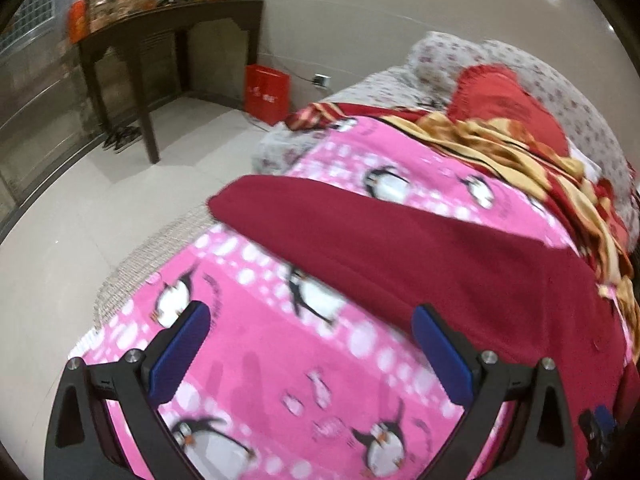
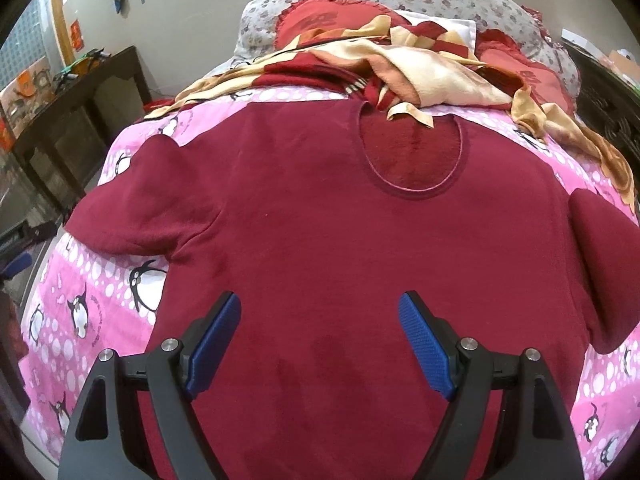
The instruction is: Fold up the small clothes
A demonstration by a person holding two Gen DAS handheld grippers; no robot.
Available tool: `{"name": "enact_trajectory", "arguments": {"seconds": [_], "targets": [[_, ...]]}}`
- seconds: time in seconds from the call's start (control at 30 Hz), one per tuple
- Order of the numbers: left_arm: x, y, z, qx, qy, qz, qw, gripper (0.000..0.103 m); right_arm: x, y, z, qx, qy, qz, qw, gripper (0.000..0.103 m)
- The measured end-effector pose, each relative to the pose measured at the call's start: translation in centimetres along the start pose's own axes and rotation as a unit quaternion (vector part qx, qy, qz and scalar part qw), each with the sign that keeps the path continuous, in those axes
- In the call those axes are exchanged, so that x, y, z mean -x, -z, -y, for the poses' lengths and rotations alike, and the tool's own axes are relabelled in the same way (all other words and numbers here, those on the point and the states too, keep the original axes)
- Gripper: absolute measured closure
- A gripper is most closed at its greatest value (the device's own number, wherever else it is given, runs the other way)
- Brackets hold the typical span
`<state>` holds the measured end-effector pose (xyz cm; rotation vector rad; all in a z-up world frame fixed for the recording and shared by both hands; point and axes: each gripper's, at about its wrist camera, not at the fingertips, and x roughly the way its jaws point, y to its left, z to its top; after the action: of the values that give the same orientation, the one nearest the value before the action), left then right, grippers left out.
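Dark red short-sleeved top point(image 2: 320, 240) spread flat, front up, on pink penguin-print blanket point(image 2: 100, 300) over the bed. Round neckline at far end from right claw point(image 2: 320, 320); sleeves spread out to either side. Fabric fleecy, few creases. Right claw wide apart, empty, poised above lower body of top. Left claw point(image 1: 312, 344) wide apart, empty, over blanket; left sleeve point(image 1: 360, 232) just ahead. Crumpled red-and-cream cloth point(image 2: 400, 60) beyond neckline.

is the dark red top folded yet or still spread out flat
Spread out flat. The dark red top lies open on the pink penguin blanket, both sleeves out to the sides, round neckline showing, no fold in it.
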<state>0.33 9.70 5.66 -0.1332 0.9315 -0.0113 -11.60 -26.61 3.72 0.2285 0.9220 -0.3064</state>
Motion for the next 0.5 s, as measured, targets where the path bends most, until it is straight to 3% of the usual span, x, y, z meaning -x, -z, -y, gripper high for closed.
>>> {"name": "enact_trajectory", "arguments": {"seconds": [0.5], "targets": [[-4.0,-1.8,-0.8,0.028,-0.010,-0.021,0.9993,0.000,-1.0,-0.1,-0.9,0.009,0.001,-0.014,1.000,0.007]]}}
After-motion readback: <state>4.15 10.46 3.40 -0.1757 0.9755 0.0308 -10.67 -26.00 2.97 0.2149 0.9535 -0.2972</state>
